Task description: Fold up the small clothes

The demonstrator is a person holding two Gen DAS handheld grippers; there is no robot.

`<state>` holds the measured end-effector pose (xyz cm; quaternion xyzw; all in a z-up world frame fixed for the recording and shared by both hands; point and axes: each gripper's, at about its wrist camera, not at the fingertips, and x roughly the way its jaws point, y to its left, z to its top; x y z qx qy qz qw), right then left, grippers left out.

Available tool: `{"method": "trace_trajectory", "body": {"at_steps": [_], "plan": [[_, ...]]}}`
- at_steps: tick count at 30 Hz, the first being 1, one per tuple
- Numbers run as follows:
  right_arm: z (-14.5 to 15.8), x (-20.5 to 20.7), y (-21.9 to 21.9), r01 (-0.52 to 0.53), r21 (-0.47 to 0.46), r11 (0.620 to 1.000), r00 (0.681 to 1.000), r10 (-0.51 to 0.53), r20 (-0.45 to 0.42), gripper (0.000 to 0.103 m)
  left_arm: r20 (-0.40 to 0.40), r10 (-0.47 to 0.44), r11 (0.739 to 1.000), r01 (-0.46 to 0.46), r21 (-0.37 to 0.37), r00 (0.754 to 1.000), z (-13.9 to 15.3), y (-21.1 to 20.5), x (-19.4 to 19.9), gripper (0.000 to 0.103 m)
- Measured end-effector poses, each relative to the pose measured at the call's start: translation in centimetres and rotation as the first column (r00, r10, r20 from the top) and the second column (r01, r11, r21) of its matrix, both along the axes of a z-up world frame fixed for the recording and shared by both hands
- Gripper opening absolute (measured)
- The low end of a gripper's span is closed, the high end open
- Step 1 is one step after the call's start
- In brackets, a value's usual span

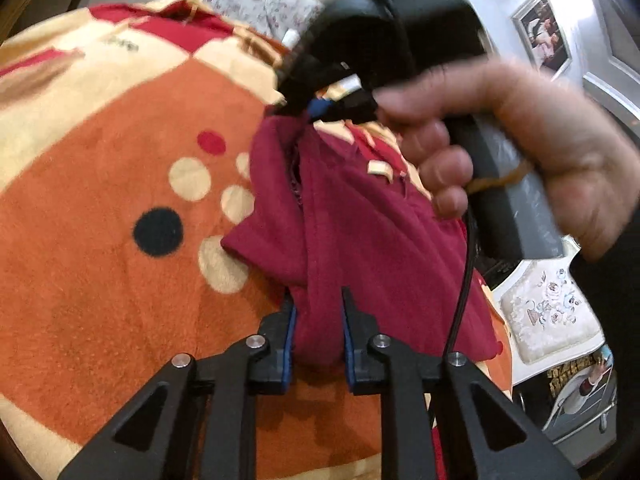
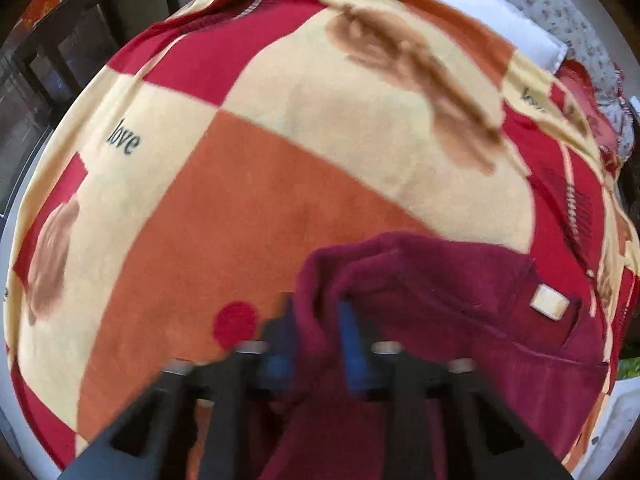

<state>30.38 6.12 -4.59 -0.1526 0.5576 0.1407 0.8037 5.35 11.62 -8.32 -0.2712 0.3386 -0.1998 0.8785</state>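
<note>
Left wrist view: the left tool (image 1: 318, 312) is clenched on the near hem of a dark red garment (image 1: 360, 216) that lies on a patterned blanket (image 1: 100, 200) spread over a bed. At about one o'clock, the right tool (image 1: 304, 108), held in a person's hand (image 1: 520, 140), meets the garment's far end. In the right wrist view, the right tool (image 2: 318, 320) is likewise clenched on a bunched fold of the cloth, though the picture is blurred.

With both ends gripped, the step in hand looks like the start of a fold. The next move likely calls for lifting one end and carrying it over to meet the other, keeping the cloth taut.

The garment's long axis runs from six o'clock towards twelve in the left view, with a pale tag (image 1: 380, 169) near the far end.
</note>
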Motion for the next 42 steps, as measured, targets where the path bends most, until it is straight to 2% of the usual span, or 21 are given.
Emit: {"method": "trace_trajectory", "body": {"at_steps": [2,6,11,16,18,24,30,32,33,35,36,37,40,42], "plan": [[1.3,-0.4,-1.9,-0.022,0.045,0.999,0.999,0.021,0.034,0.011,0.047,0.006,1.0,-0.007,0.022,0.999,1.1,-0.3,-0.7,0.017],[4.6,-1.0,-6.4,-0.045,0.122,0.992,0.997,0.037,0.061,0.01,0.098,0.006,1.0,-0.006,-0.002,0.995,3.5,-2.3,-1.5,0.016],[9.1,-2.2,-14.0,-0.01,0.2,0.98,0.995,-0.01,0.095,0.01,0.165,-0.075,0.997,0.076,-0.004,0.983,6.7,-7.9,-2.0,0.016],[11.4,-3.7,-21.7,0.054,0.226,0.973,0.99,-0.082,0.119,0.01,0.142,-0.166,0.986,0.167,0.009,0.976,6.8,-14.5,-1.7,0.016],[11.4,-4.1,-24.5,0.071,0.221,0.973,0.988,-0.099,0.118,0.01,0.109,-0.197,0.98,0.197,0.012,0.974,6.1,-17.4,-1.4,0.016],[9.7,-5.0,-31.4,0.117,0.2,0.973,0.984,-0.141,0.11,0.01,0.077,-0.255,0.967,0.253,0.036,0.964,5.2,-23.0,-1.0,0.016],[7.6,-5.2,-35.7,0.15,0.198,0.968,0.979,-0.174,0.107,0.01,0.026,-0.28,0.957,0.277,0.081,0.96,3.4,-26.6,-0.5,0.016],[6.5,-4.9,-36.7,0.163,0.204,0.965,0.977,-0.187,0.103,0.01,-0.02,-0.29,0.953,0.291,0.083,0.957,2.5,-27.2,0.0,0.023],[5.8,-4.7,-37.1,0.169,0.217,0.962,0.976,-0.193,0.098,0.01,-0.03,-0.298,0.951,0.3,0.073,0.954,2.3,-27.2,-0.2,0.029],[4.3,-4.5,-37.4,0.168,0.206,0.964,0.974,-0.194,0.112,0.015,-0.024,-0.34,0.939,0.34,0.05,0.94,2.6,-27.1,-0.9,0.042],[3.6,-4.5,-37.9,0.188,0.207,0.96,0.968,-0.217,0.126,0.017,-0.014,-0.367,0.929,0.367,0.046,0.93,2.9,-27.0,-1.6,0.051],[3.4,-4.6,-38.5,0.212,0.229,0.95,0.959,-0.247,0.136,0.017,-0.009,-0.384,0.922,0.384,0.046,0.923,3.1,-26.8,-2.2,0.056],[4.1,-5.5,-40.3,0.277,0.287,0.917,0.923,-0.338,0.186,0.017,-0.001,-0.423,0.903,0.422,0.078,0.906,3.5,-25.6,-4.0,0.056],[5.3,-6.7,-41.3,0.296,0.312,0.903,0.901,-0.372,0.223,0.017,0.004,-0.409,0.907,0.406,0.11,0.912,4.0,-23.8,-4.4,0.056]]}}
